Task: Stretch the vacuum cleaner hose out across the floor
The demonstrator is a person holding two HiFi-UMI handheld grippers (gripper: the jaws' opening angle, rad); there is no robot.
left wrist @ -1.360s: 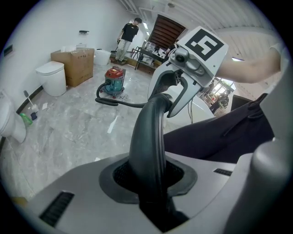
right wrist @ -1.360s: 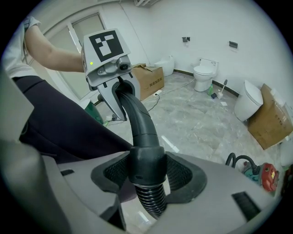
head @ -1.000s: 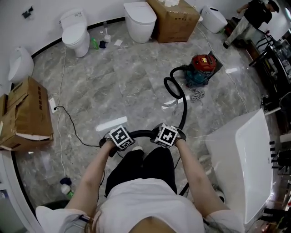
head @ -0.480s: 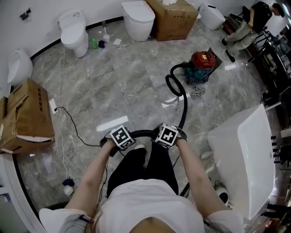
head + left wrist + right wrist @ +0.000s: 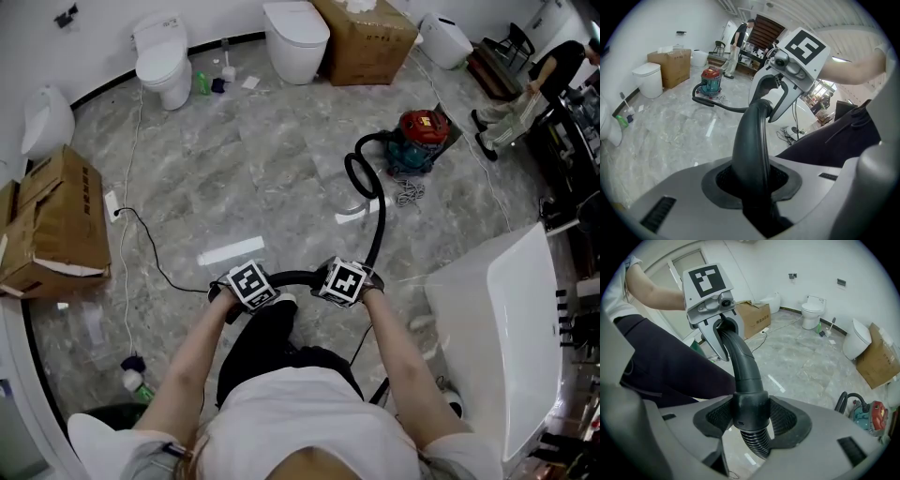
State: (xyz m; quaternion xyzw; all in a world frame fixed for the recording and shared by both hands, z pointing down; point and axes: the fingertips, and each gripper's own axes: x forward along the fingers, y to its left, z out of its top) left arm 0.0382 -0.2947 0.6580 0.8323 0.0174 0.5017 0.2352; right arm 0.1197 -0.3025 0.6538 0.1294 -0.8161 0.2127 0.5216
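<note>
A red and teal vacuum cleaner [image 5: 421, 141] stands on the grey marble floor. Its black hose [image 5: 379, 220] makes a loop [image 5: 360, 174] beside it, then runs toward me. My right gripper [image 5: 342, 281] is shut on the hose's smooth cuff [image 5: 750, 408], just above the ribbed part. My left gripper [image 5: 247, 285] is shut on the curved black end tube [image 5: 752, 145]. The tube arches between the two grippers [image 5: 291, 276], which are held close together in front of my legs. In the left gripper view the vacuum cleaner [image 5: 711, 80] is far off. The right gripper view has it at the lower right [image 5: 874, 416].
A large white basin [image 5: 502, 328] stands close on the right. Two toilets [image 5: 164, 64] [image 5: 296, 36] and a cardboard box [image 5: 367, 37] line the far wall. Another box [image 5: 52, 225] sits left, with a black cable [image 5: 150, 258] across the floor. A person [image 5: 525, 94] stands far right.
Both grippers keep their hold on the hose end. My legs have shifted in a step and the floor has slid slightly in view. The person at the back has moved right.
</note>
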